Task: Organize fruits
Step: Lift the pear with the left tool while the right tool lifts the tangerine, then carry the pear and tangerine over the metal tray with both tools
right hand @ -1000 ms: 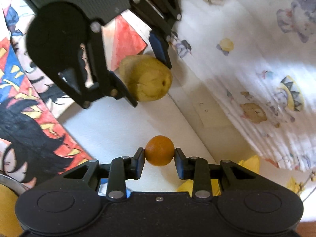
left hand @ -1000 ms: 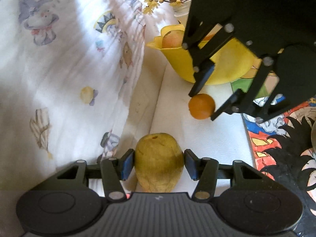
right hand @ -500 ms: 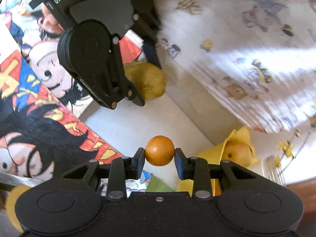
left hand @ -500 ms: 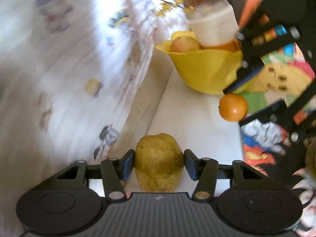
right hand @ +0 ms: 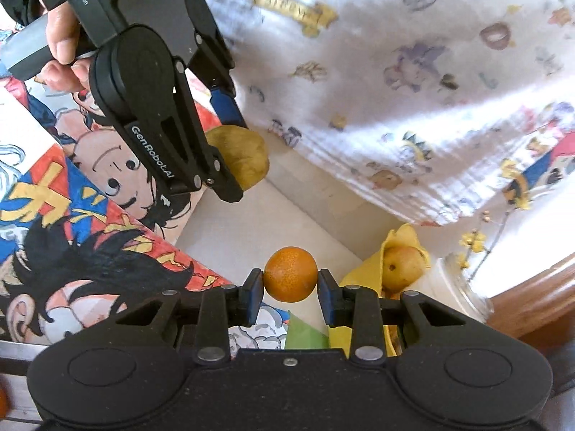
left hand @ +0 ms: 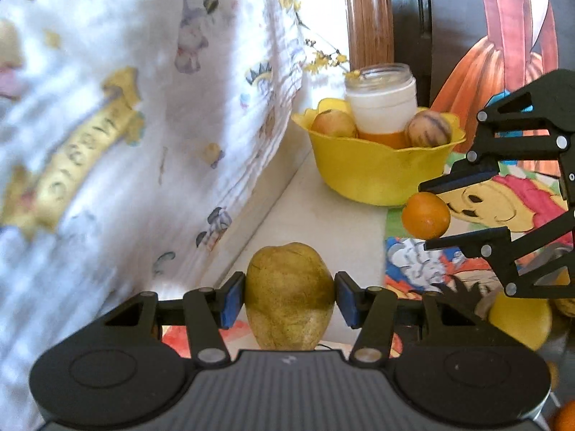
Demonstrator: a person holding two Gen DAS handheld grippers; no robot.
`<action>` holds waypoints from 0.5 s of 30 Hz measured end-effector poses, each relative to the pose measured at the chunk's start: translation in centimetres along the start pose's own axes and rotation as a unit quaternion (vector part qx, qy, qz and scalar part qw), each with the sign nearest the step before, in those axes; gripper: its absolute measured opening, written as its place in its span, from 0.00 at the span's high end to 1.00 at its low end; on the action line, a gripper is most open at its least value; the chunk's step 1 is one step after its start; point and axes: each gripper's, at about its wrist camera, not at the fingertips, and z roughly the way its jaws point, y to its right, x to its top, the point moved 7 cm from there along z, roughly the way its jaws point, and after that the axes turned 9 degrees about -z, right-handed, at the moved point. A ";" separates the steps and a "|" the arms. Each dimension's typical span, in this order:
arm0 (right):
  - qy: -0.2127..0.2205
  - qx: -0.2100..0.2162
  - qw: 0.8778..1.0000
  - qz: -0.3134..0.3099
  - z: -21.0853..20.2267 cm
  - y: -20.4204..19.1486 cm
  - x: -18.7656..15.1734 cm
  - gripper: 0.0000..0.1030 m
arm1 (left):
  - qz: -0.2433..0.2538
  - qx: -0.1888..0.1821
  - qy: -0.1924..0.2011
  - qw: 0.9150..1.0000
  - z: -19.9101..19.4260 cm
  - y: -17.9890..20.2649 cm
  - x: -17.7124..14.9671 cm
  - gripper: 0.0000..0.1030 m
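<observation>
1. Blue pads on the left gripper (left hand: 290, 300) press both sides of a yellow-green pear (left hand: 289, 296); its jaws are partly closed and clamped on the fruit, which is held clear above the white surface (left hand: 323, 215).
2. The right gripper (right hand: 290, 287) has its jaws drawn narrow on a small orange (right hand: 290, 274), a pad touching each side, and the orange hangs in the air.
3. In the left wrist view the right gripper's jaws reach in from the right edge, one above and one below the orange, just in front of the yellow bowl (left hand: 381, 176).
4. The yellow bowl stands on the white surface near the far corner and holds two pale fruits and a glass jar (left hand: 381, 102) with a white band.
5. A hand (right hand: 61, 32) grips the left gripper's handle at the upper left of the right wrist view.
6. A cartoon-printed mat (right hand: 72, 194) covers the surface beside the white strip.
7. A white cloth (left hand: 107, 125) with small cartoon figures hangs along the far side.
</observation>
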 end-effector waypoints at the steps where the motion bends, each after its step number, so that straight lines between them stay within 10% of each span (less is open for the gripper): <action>1: 0.002 -0.007 1.000 0.002 -0.7 -0.2 0.0 0.67 | -0.001 -0.001 0.005 1.000 -0.7 0.1 0.0 0.44; 15: 0.003 -0.106 0.993 0.056 -15.4 -4.0 0.6 0.67 | 0.005 -0.021 0.087 0.996 -16.1 5.8 -2.0 0.44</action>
